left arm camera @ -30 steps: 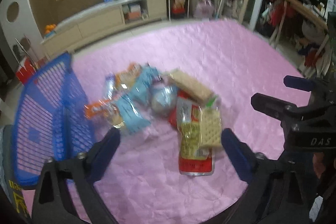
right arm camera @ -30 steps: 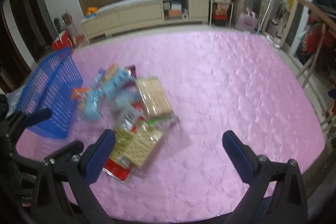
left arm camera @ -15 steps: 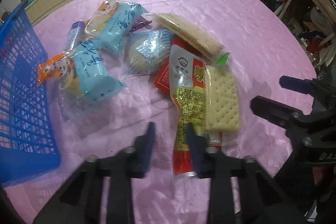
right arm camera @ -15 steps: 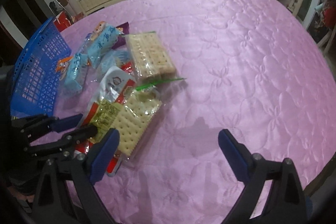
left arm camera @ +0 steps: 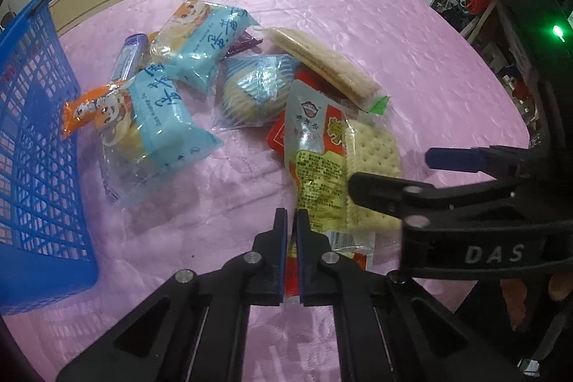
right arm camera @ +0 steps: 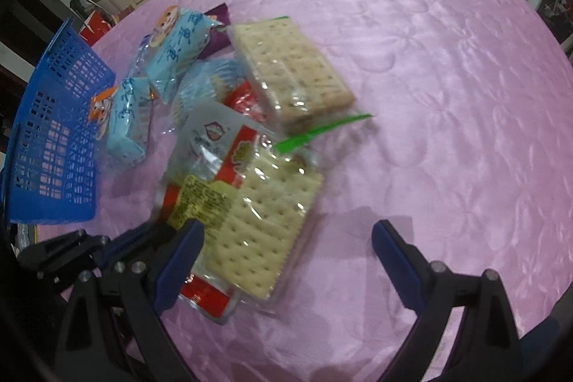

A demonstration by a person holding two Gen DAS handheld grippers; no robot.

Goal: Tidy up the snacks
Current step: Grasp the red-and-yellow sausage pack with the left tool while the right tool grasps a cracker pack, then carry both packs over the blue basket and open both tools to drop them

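Left gripper [left arm camera: 290, 219] jaws nearly closed, pinching the near left edge of the red packet [left arm camera: 315, 160], it seems. Right gripper [right arm camera: 286, 238] jaws wide apart, empty, straddling the near end of the cracker pack [right arm camera: 265, 231] lying on that packet. Snack pile mid pink counter [right arm camera: 447, 95]; blue basket [left arm camera: 32, 149] just left of it.

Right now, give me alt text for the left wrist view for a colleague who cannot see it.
The left gripper is shut beside the near end of a red and yellow snack packet on a pink quilted cloth. More wrapped snacks lie beyond it, a blue basket stands at the left, and the open right gripper reaches in from the right.
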